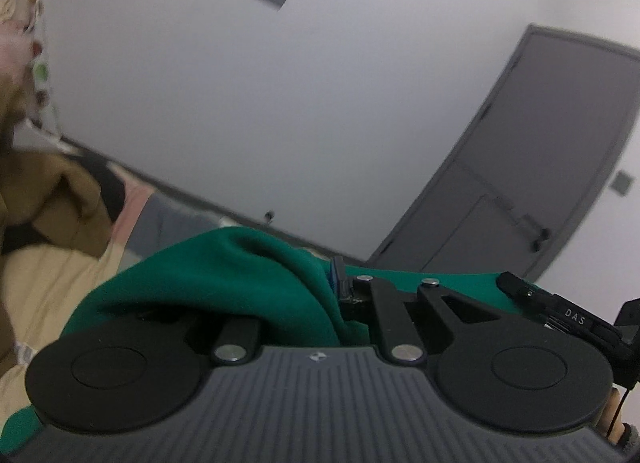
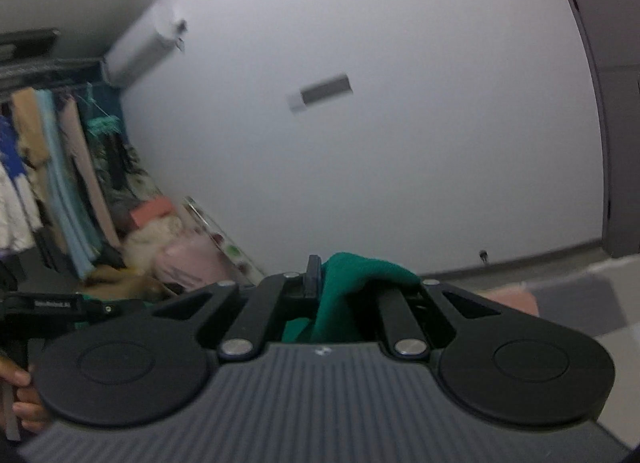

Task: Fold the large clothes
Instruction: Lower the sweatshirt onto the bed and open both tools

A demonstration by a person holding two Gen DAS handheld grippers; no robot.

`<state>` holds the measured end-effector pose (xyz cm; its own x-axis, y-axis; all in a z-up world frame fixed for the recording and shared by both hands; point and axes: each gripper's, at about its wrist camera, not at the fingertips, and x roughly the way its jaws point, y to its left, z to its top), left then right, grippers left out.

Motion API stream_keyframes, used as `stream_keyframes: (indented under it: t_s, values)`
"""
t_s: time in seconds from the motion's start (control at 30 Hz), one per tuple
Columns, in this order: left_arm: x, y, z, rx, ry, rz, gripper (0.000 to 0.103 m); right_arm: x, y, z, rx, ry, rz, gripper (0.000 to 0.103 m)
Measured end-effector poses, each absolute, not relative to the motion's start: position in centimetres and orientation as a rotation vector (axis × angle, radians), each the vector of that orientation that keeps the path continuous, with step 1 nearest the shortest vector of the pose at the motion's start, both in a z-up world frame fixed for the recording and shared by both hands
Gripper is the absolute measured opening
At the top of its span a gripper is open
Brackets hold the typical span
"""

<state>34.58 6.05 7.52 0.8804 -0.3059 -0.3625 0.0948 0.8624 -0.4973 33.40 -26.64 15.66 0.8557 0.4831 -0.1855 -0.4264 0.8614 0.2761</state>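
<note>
Left tool: your left tool [image 1: 340,283] is pinched narrow on a fold of the soft dark-green knit garment [image 1: 224,279]; the cloth bunches over its left finger and drapes down past the housing.

Right tool: your right tool [image 2: 320,277] is clamped tight on another bunch of the same green garment [image 2: 352,283], with the fabric rising just right of the blue pad and hanging between the arms.

Where the garment is: held in the air between your two tools, above a bed with a beige and pastel patchwork cover [image 1: 60,283].

Key relation: the cloth runs from one tool across to the other, so its long axis lies side to side between your hands. Neither hand is nearer; each already has its end. Judged from this, the coming move depends on carrying both ends evenly towards the bed so the span lands flat.

Hidden or unclear: most of the garment hangs below both views, so you cannot tell which edge or corner is gripped. The brown cloth [image 1: 64,203] at the left edge is blurred. The bed's surface under the garment is out of sight.
</note>
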Motion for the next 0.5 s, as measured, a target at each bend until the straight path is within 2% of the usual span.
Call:
stream_keyframes:
  t_s: [0.27, 0.5]
  values:
    - [44.0, 6.4, -4.8, -0.447, 0.591, -0.149, 0.014, 41.7, -23.3, 4.0, 0.164, 0.357, 0.451, 0.009]
    - [46.3, 5.3, -10.6, -0.375, 0.692, -0.102, 0.014, 45.6, -21.7, -2.4, 0.132, 0.487, 0.424, 0.009]
